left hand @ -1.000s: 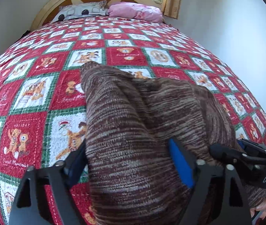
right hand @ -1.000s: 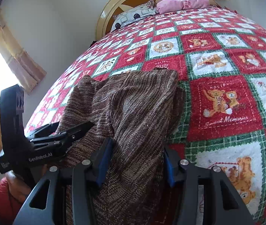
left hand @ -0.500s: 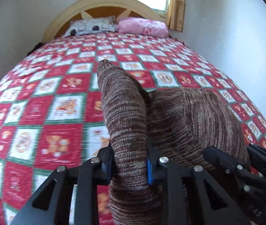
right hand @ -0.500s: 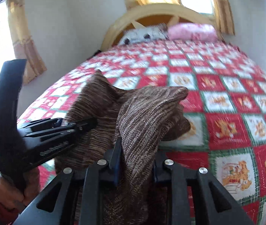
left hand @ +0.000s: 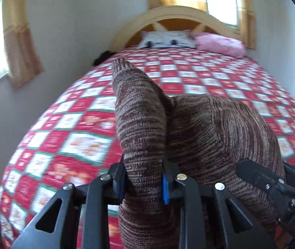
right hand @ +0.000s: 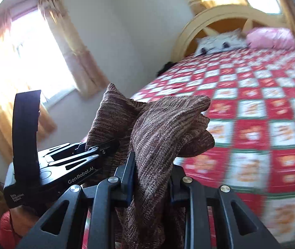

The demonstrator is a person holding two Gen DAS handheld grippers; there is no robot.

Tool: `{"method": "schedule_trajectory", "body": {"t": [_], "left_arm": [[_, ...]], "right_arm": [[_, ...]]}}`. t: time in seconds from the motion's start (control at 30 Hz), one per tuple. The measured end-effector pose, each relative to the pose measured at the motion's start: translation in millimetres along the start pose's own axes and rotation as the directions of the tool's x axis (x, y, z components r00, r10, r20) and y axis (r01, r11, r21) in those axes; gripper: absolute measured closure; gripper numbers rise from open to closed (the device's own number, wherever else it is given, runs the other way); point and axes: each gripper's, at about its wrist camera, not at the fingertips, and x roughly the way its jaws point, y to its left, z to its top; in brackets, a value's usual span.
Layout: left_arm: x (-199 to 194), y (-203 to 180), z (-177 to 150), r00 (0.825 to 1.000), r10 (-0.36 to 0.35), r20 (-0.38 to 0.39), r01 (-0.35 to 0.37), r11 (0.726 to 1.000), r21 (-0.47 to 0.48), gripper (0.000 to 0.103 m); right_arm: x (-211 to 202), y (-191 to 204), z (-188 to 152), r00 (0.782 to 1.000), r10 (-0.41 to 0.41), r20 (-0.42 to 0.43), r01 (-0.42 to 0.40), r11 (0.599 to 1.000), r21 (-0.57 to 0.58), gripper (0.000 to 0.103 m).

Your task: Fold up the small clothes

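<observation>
A brown striped knit garment (left hand: pixel 209 128) is lifted off the bed, held at two places. My left gripper (left hand: pixel 144 178) is shut on one bunched edge of it, and the cloth rises between the jaws to a point. My right gripper (right hand: pixel 152 176) is shut on another edge of the same garment (right hand: pixel 159 128), which drapes over the jaws. The left gripper's body also shows in the right wrist view (right hand: pixel 68 170); the right gripper's body shows at the lower right of the left wrist view (left hand: pixel 276 188).
The bed has a red, white and green patchwork quilt (left hand: pixel 220 78). Two pillows, patterned white (left hand: pixel 166 40) and pink (left hand: pixel 220 43), lie against the arched wooden headboard (left hand: pixel 176 14). Curtained windows (right hand: pixel 33 58) are on the left wall and behind the headboard.
Both grippers closed on the garment and lifted it up off the quilt. The views have tilted upward, showing more wall and windows.
</observation>
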Motion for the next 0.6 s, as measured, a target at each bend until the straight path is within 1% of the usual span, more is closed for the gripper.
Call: {"method": "schedule_trajectory", "body": {"t": [0.07,0.13,0.17,0.2,0.23,0.27,0.3,0.33,0.37,0.4,0.43,0.47,0.5,0.53,0.57,0.6], "left_arm": [[16.5,20.3,-1.3,0.999,0.04,-0.017,-0.04,0.999,-0.004,0.075],[39.0,33.6,-7.2,0.998,0.043,-0.054,-0.044,0.999,-0.014,0.075],[53.3,40.4,-13.4,0.996,0.03,-0.08,-0.032,0.999,-0.033,0.074],[70.5,47.7,-21.6,0.994,0.011,-0.111,-0.017,0.998,-0.053,0.074],[81.7,50.7,-28.7,0.991,0.01,-0.136,-0.018,0.998,-0.056,0.073],[97.6,50.7,-38.7,0.985,0.034,-0.17,-0.041,0.998,-0.042,0.072],[103.1,49.7,-44.4,0.985,0.043,-0.167,-0.049,0.998,-0.033,0.065],[103.9,48.7,-48.5,0.989,0.047,-0.139,-0.051,0.998,-0.022,0.058],[101.7,45.9,-51.6,0.992,0.069,-0.103,-0.07,0.998,-0.006,0.055],[100.3,43.6,-52.0,0.992,0.09,-0.092,-0.09,0.996,0.003,0.049],[99.8,44.2,-51.2,0.99,0.108,-0.088,-0.108,0.994,0.007,0.04],[97.5,46.4,-50.0,0.988,0.128,-0.085,-0.128,0.992,0.008,0.036],[93.0,48.0,-49.4,0.988,0.13,-0.082,-0.131,0.991,0.003,0.035],[87.1,50.4,-47.8,0.99,0.122,-0.076,-0.123,0.992,-0.008,0.035],[76.6,55.5,-46.6,0.992,0.107,-0.067,-0.109,0.994,-0.03,0.035],[67.2,59.7,-47.6,0.993,0.099,-0.06,-0.102,0.994,-0.05,0.033]], "right_arm": [[34.0,6.6,-4.5,0.999,0.052,-0.011,-0.051,0.998,0.044,0.077],[62.4,7.1,-11.0,0.998,0.052,-0.037,-0.05,0.997,0.052,0.077],[76.4,6.5,-15.6,0.997,0.048,-0.053,-0.045,0.998,0.054,0.077],[94.3,3.6,-22.6,0.997,0.024,-0.08,-0.02,0.998,0.051,0.077],[105.4,1.4,-27.9,0.994,-0.005,-0.106,0.009,0.999,0.041,0.077],[122.1,-3.1,-34.6,0.988,-0.035,-0.153,0.04,0.999,0.026,0.077],[130.6,-7.7,-39.1,0.981,-0.043,-0.191,0.052,0.998,0.042,0.077],[135.3,-15.0,-40.1,0.977,-0.041,-0.21,0.057,0.996,0.073,0.075],[136.8,-24.2,-37.9,0.977,-0.02,-0.211,0.048,0.991,0.128,0.074],[137.7,-27.2,-35.9,0.977,-0.016,-0.214,0.047,0.989,0.142,0.073],[139.3,-31.0,-35.6,0.975,-0.013,-0.221,0.049,0.987,0.156,0.069],[139.2,-32.6,-36.7,0.974,-0.014,-0.226,0.053,0.984,0.168,0.065],[136.6,-32.0,-36.0,0.975,-0.025,-0.221,0.063,0.984,0.169,0.065],[132.1,-30.1,-34.5,0.975,-0.05,-0.216,0.086,0.983,0.16,0.062],[126.1,-28.3,-33.2,0.975,-0.085,-0.203,0.117,0.982,0.147,0.061],[109.7,-19.6,-33.9,0.977,-0.138,-0.165,0.161,0.978,0.132,0.061]]}}
